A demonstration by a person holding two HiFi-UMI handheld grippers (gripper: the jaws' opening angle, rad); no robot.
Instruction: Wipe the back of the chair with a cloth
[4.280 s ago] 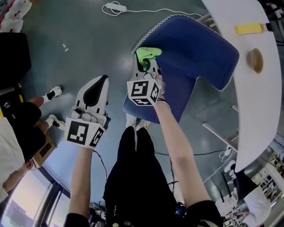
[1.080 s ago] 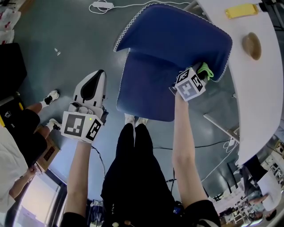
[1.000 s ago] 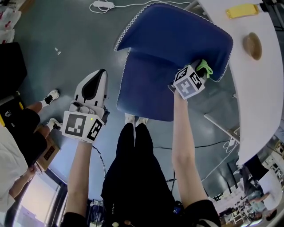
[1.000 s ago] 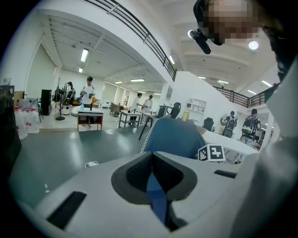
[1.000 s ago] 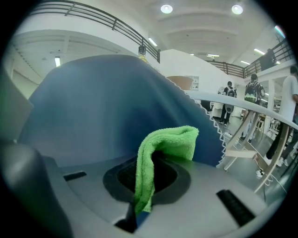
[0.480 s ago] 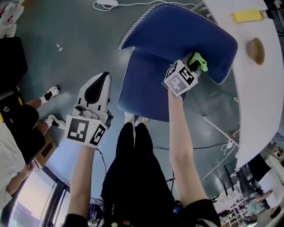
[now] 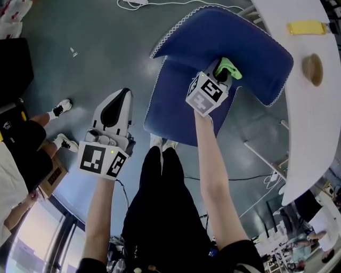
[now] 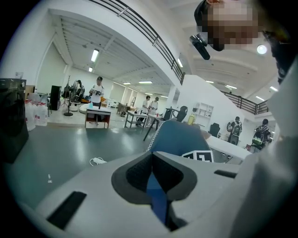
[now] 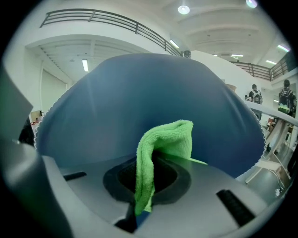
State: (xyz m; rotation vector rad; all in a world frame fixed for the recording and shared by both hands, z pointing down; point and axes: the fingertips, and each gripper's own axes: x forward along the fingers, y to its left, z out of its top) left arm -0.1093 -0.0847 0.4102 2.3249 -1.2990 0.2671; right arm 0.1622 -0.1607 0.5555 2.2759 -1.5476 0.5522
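Note:
A blue upholstered chair (image 7: 234, 48) with white piping stands in front of me, its backrest filling the right gripper view as the chair back (image 9: 153, 107). My right gripper (image 7: 222, 71) is shut on a folded green cloth (image 7: 229, 68) and holds it against the middle of the backrest. The green cloth (image 9: 158, 153) sticks up from between the jaws. My left gripper (image 7: 117, 104) hangs over the floor to the left of the chair, shut, with nothing in it. The chair (image 8: 179, 137) shows just beyond its jaws.
A white table (image 7: 314, 106) curves along the right, carrying a yellow item (image 7: 306, 27) and a brown round object (image 7: 313, 69). A white power strip with cable (image 7: 136, 3) lies on the grey floor. A bystander's shoes (image 7: 63, 108) are at the left. Several people and desks show far off.
My right gripper has slid the green cloth leftward across the backrest, from its right edge toward the middle. The left gripper has stayed where it was.

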